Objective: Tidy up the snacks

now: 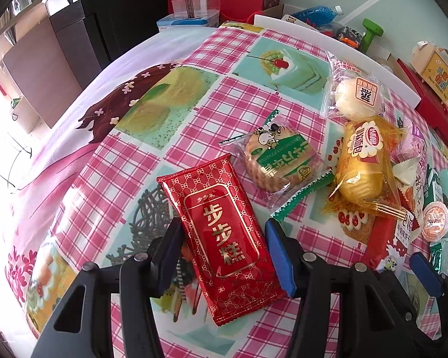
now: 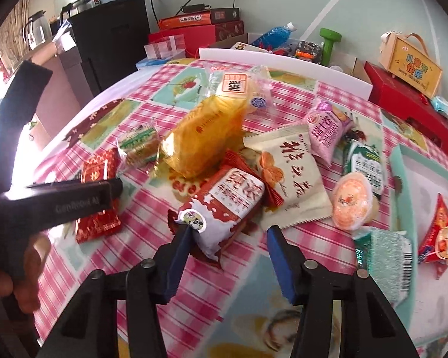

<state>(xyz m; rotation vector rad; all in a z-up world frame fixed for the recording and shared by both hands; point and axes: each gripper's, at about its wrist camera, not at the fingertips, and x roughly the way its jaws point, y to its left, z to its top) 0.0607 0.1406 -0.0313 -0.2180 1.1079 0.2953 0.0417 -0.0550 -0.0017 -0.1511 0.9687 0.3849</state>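
- Tablecloth (image 1: 230, 101): glossy plastic, pink plaid with dessert prints. It fills the middle of both views and curves off at the left. Bare cloth lies wide at the left and centre of the left view.
- White board (image 1: 337, 40): flat and stiff, running along the far table edge at the upper right.
- Teal tray (image 2: 403, 173): shallow, with a pale inside, at the right edge of the right view; a red pouch (image 2: 442, 235) lies in it.
- Left gripper (image 1: 224, 226): spread, blue-padded fingers either side of the red pack (image 1: 224, 232), at the bottom centre. Whether they touch it I cannot tell.
- Red pack: long, shiny foil with gold print, lying flat apart from the heap.
- Right gripper (image 2: 230, 232): spread at the bottom centre. Its left fingertip is at the end of the milk pack (image 2: 224, 211).
- Milk pack: red-and-white, pillow-shaped, at the near edge of the heap.
- Yellow bun (image 1: 361, 167): crinkly clear amber wrap, centre right in the left view.
- Beige packet (image 2: 292, 179): matte with saw-tooth ends, just right of the milk pack.
- Round cake (image 1: 277, 161): clear wrap with green trim, just beside the red pack.
- Jelly cup (image 2: 352, 203): small, orange-lidded, right of the beige packet.
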